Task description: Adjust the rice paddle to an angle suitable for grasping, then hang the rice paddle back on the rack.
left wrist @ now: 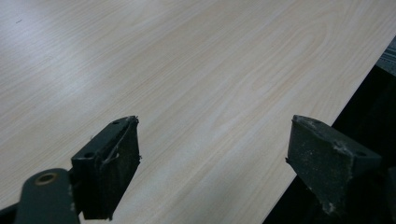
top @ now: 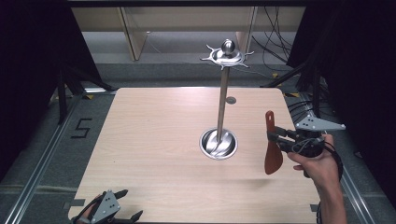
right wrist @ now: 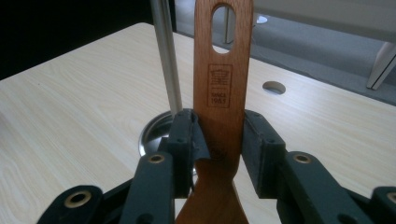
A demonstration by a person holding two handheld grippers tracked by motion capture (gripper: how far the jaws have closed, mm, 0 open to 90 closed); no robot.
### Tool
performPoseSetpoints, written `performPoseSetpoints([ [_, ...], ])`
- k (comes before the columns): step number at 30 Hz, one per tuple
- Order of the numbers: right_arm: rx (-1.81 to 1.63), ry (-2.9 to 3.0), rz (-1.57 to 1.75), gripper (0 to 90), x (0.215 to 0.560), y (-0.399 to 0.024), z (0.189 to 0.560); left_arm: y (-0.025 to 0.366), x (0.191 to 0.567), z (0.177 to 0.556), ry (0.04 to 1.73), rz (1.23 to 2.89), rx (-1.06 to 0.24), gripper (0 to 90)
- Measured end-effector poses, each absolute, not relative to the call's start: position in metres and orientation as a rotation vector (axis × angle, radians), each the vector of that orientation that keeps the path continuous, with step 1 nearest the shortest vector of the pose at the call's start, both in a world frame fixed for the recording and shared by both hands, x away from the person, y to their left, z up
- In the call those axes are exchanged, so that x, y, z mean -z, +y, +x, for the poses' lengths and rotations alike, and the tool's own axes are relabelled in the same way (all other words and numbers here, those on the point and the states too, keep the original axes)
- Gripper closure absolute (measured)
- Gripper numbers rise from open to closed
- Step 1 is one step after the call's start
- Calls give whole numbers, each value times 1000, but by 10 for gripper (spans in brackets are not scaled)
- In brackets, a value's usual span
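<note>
Right now your right hand [top: 320, 161] sits over the table's [top: 154, 140] right edge, palm turned up, forearm coming in from the lower right, with the right gripper [top: 276, 136] pointing left toward the centre. Its jaws are pinched on the handle of a reddish-brown wooden spatula [top: 272, 147], which stands nearly upright in the air, blade down and handle up, just right of the stand's base. From the right gripper view, the black pads press both flat edges of the handle below an oval hanging slot and a stamped mark. Your left gripper [top: 122, 205] rests low at the near left corner, jaws spread wide with nothing between them, over bare pale wood-grain laminate. A polished metal stand [top: 222, 100] rises from a round dished base [top: 218, 143] at mid-table to a hooked crown with a ball on top.
</note>
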State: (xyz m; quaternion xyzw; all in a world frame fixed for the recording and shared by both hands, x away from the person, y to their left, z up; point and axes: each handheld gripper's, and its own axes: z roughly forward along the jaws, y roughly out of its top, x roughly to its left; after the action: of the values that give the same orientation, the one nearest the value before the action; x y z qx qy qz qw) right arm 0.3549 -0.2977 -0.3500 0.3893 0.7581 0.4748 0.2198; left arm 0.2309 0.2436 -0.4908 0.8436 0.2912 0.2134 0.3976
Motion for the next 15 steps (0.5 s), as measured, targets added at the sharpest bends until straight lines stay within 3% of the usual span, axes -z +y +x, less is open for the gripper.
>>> performPoseSetpoints([
  [15, -1336, 2100, 986, 670, 332, -285, 346, 240, 493, 228, 763, 2095, -510, 163],
])
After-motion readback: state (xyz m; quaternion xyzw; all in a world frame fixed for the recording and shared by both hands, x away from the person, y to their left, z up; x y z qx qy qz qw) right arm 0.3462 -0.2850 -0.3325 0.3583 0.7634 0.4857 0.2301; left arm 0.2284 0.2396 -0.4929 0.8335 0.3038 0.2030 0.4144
